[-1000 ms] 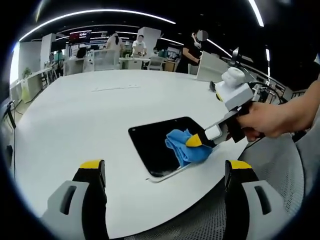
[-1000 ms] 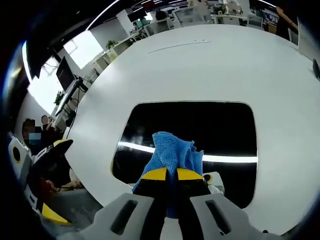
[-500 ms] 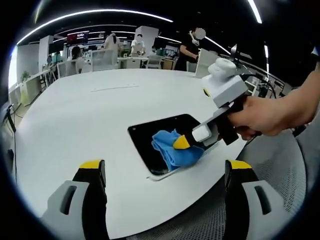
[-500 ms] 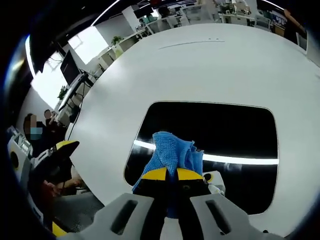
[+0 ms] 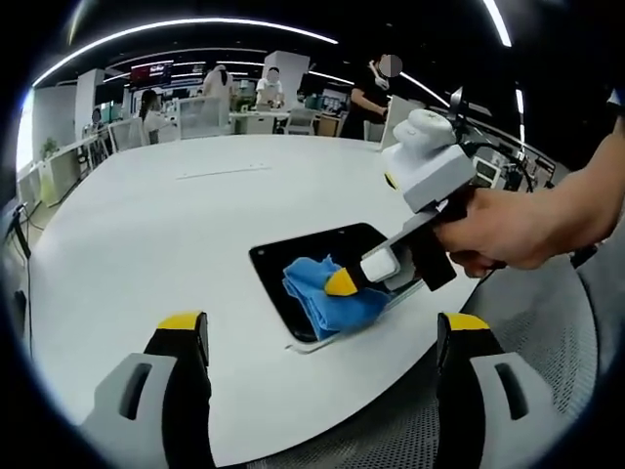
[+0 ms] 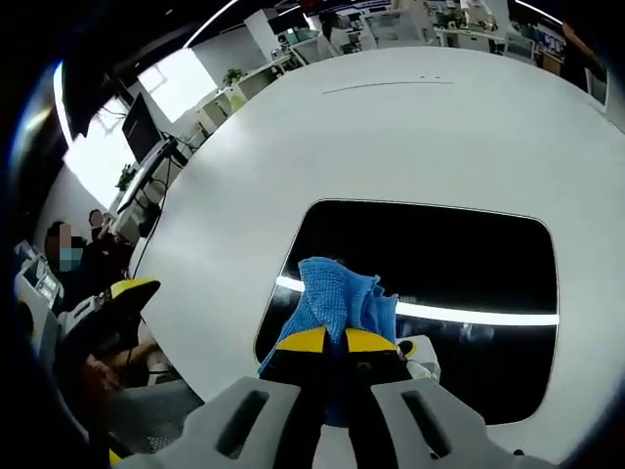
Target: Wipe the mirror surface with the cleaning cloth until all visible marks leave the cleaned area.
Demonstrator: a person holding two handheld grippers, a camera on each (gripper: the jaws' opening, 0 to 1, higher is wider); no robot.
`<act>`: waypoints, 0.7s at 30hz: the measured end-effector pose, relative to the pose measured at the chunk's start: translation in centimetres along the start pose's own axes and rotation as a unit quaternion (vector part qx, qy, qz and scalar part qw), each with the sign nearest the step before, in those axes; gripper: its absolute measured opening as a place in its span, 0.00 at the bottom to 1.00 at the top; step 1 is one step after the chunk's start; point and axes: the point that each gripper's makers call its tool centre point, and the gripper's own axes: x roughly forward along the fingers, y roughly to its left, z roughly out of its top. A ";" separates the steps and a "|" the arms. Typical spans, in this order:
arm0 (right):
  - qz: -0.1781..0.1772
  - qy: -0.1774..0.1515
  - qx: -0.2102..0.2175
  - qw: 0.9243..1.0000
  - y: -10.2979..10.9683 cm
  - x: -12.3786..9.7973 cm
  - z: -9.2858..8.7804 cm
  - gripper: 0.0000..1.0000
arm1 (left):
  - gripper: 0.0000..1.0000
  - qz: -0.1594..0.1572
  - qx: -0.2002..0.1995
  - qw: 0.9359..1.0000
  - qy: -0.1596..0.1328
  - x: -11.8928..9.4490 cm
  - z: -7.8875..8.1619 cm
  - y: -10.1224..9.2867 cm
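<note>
Right gripper view: nearest to me, the right gripper [image 6: 327, 344] is pinching the cleaning cloth [image 6: 335, 298], its yellow-tipped fingers [image 6: 305, 341] closed tight on a bunched fold so that the blue wad is sticking out ahead of them. That grip looks chosen to keep a thick pad of fabric between the hard tips and the glass. Just past the fingertips the cloth is pressing down on the mirror [image 6: 439, 249], a dark rounded rectangle lying flat on the white worktop [image 6: 410, 137]. The cloth is sitting at the mirror's near edge, toward its left side, with most of the dark glass stretching beyond and to the right of the fingers. A bright strip of ceiling light is reflecting across the glass beside the cloth; I cannot tell whether any marks are remaining on it.

In the left gripper view, the left gripper [image 5: 324, 342] is hanging back off the worktop edge, its two fingers [image 5: 182, 332] standing wide apart and gripping nothing, apparently kept clear so that the wiping hand has room. Ahead of and between those fingers the mirror [image 5: 303, 259] is lying near the worktop's rim, with the cloth [image 5: 317, 291] on it under the right gripper [image 5: 342, 283], which a person's hand [image 5: 508, 230] is steering. Farther off, across the broad worktop, people are standing among office desks.
</note>
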 end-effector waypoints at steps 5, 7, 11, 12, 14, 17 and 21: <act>0.008 0.003 -0.003 1.000 1.1 0.6 0.3 0.00 | 0.98 -0.004 0.005 1.000 0.005 0.1 -0.2 -0.1; 0.010 0.003 -0.007 1.000 1.4 0.8 0.4 0.00 | 0.99 -0.005 0.028 0.999 0.022 0.2 -0.9 -0.2; 0.012 0.004 -0.009 1.000 1.7 0.9 0.4 0.00 | 0.99 -0.004 0.012 1.000 0.015 0.2 -0.6 0.0; 0.013 0.004 -0.011 1.000 1.8 1.0 0.5 0.00 | 0.99 -0.005 0.011 1.000 0.014 0.2 -0.5 0.0; 0.015 0.005 -0.012 1.000 1.9 1.1 0.5 0.00 | 0.99 -0.004 0.012 1.000 0.015 0.2 -0.5 0.0; 0.019 0.007 -0.008 1.000 2.2 1.3 0.7 0.00 | 0.99 -0.003 0.012 1.000 0.013 0.1 -0.5 0.0; 0.021 0.010 -0.017 1.000 3.0 1.6 0.8 0.00 | 0.98 0.002 0.014 1.000 0.007 0.1 -0.3 0.2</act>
